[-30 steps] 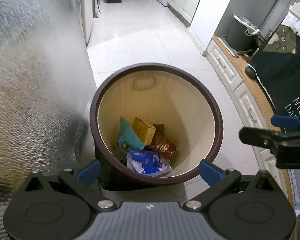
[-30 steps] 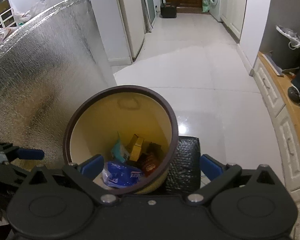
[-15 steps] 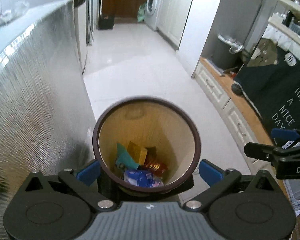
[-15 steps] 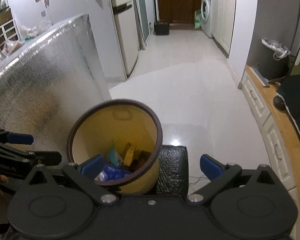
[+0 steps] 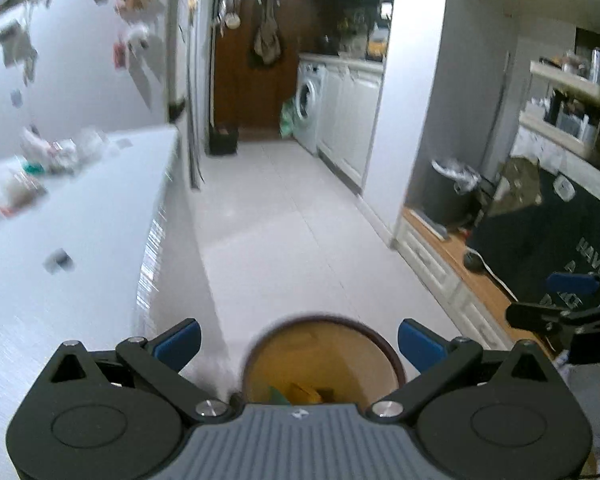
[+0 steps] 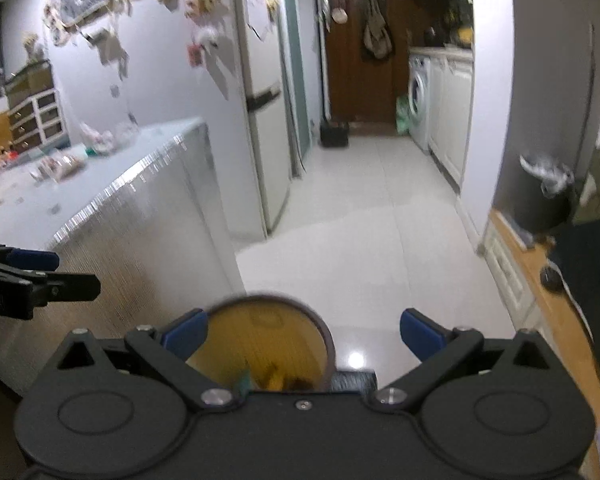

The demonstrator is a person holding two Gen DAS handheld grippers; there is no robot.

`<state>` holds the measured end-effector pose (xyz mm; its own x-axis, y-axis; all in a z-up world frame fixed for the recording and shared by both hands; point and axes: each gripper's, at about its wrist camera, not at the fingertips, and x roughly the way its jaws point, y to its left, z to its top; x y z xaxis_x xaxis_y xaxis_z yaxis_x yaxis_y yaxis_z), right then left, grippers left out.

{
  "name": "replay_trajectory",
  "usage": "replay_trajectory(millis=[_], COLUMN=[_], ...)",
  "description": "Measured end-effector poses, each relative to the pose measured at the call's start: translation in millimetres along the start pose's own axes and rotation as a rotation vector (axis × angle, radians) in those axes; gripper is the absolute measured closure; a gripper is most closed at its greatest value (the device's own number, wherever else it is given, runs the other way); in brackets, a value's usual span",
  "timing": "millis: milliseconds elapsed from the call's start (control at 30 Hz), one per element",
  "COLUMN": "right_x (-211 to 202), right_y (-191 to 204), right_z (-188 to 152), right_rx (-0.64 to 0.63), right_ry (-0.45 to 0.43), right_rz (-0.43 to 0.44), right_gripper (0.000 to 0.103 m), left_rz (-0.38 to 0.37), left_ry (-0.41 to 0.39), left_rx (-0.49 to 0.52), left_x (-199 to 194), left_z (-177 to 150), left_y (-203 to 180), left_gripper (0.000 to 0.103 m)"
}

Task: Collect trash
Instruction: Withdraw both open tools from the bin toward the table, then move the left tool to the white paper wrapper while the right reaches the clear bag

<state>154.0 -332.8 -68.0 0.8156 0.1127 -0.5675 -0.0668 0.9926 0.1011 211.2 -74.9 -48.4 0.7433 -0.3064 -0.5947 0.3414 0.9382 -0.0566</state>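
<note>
Both grippers spread wide and empty above the bin, facing down a tiled hallway.

The left gripper has its blue fingertips far apart with nothing between them; the right gripper is spread just as wide and also holds nothing. The bin, brown-rimmed with a yellowish inside, sits on the floor low in both views, just beside the foil-covered counter, and a few pieces of trash lie at its bottom, partly hidden by the gripper bodies. In the right wrist view a dark bubble-wrapped bundle touches the bin's right side. More blurred litter lies on the countertop. A washing machine stands at the far end of the hall.
</note>
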Motion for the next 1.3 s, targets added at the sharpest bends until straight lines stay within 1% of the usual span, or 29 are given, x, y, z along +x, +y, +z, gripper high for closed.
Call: replay_trajectory(millis=[133, 233, 300, 433, 567, 767, 867, 1000, 1067, 1233, 1300], right_x=[-6, -7, -3, 13, 31, 61, 76, 96, 107, 140, 156], right_y=[19, 41, 55, 87, 127, 188, 218, 255, 271, 309, 322], right_z=[30, 55, 70, 101, 134, 177, 196, 221, 232, 249, 249], right_rx=[-0.03, -0.064, -0.079, -0.089, -0.145, -0.197, -0.219, -0.252, -0.252, -0.257, -0.272], right_ry=[-0.073, -0.119, -0.141, -0.162, -0.18, -0.192, -0.192, -0.183, -0.17, -0.164, -0.144], right_rz=[0.043, 0.085, 0.119, 0.201, 0.267, 0.354, 0.402, 0.432, 0.445, 0.458, 0.449], right_gripper=[0.0, 0.0, 0.0, 0.0, 0.0, 0.0, 0.0, 0.0, 0.0, 0.0, 0.0], left_rz=[0.045, 0.054, 0.086, 0.164, 0.231, 0.287, 0.323, 0.357, 0.373, 0.398, 0.413], left_ry=[-0.065, -0.095, -0.117, -0.156, -0.192, -0.226, -0.242, -0.263, -0.259, -0.25, -0.234], left_rx=[0.001, -0.012, -0.014, -0.024, -0.047, -0.088, -0.099, -0.139, -0.158, -0.241, -0.273], left_x=[-21, -34, -41, -55, -65, -73, -73, -66, -58, -33, -18], left_z=[22, 36, 47, 69, 94, 128, 143, 158, 163, 163, 160], left_y=[22, 41, 58, 95, 138, 200, 227, 265, 282, 327, 343], left_gripper=[0.0, 0.0, 0.0, 0.0, 0.0, 0.0, 0.0, 0.0, 0.0, 0.0, 0.0])
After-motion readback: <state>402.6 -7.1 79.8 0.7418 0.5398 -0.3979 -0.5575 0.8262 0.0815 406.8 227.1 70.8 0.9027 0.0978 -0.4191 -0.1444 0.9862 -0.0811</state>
